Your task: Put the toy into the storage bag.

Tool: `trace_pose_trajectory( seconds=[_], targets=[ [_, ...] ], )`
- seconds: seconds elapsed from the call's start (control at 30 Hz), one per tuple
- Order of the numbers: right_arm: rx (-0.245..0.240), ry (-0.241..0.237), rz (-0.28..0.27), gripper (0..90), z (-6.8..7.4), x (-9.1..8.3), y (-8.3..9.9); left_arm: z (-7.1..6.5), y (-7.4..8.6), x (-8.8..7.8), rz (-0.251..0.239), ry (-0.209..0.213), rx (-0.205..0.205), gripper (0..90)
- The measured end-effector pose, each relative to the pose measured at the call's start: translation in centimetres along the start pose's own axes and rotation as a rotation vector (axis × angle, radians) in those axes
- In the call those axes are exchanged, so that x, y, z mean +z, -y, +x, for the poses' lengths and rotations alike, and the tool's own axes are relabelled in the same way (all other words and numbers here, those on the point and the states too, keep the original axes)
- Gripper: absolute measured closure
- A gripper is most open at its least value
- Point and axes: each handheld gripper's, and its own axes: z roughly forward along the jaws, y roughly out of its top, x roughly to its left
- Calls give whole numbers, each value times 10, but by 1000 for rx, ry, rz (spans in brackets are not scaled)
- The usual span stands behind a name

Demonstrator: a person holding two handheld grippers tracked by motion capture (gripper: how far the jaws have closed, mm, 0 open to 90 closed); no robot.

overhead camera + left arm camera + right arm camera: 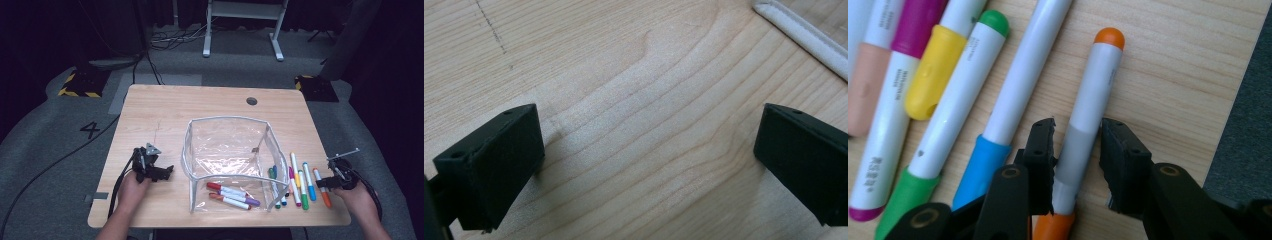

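A clear plastic pouch (227, 118) with white piping stands open in the middle of the wooden table (160, 110). Several markers (232, 195) lie inside it at the front. More markers (300, 182) lie in a row on the table just right of the pouch. My right gripper (325, 182) (1078, 145) is shut on the orange-capped marker (323, 189) (1095, 90), the rightmost of the row, which still lies flat on the wood. My left gripper (165, 172) (649, 150) is open over bare wood left of the pouch, with the pouch's white edge (804, 37) just beyond it.
The table's right edge (1243, 100) runs close beside the orange marker, with grey carpet past it. A blue-capped marker (1013, 100) and a green one (955, 105) lie right beside the held one. A round hole (251, 101) sits at the table's far side.
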Motion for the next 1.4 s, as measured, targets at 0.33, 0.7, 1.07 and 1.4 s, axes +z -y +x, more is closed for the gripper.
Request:
trace_pose_trajectory(
  seconds=[0.33, 0.7, 1.07, 1.4],
  targets=[
    [59, -20, -35, 760, -7, -4, 0, 0, 0, 0, 1, 0, 1, 0],
    [5, -103, -162, 761, 3, -59, -9, 0, 0, 0, 0, 0, 0, 0],
    [-140, -169, -251, 761, 39, -115, -30, 0, 0, 0, 0, 0, 0, 0],
    [-252, -202, -307, 761, 66, -151, -52, 1, 0, 0, 4, 6, 11, 0]
  ],
)
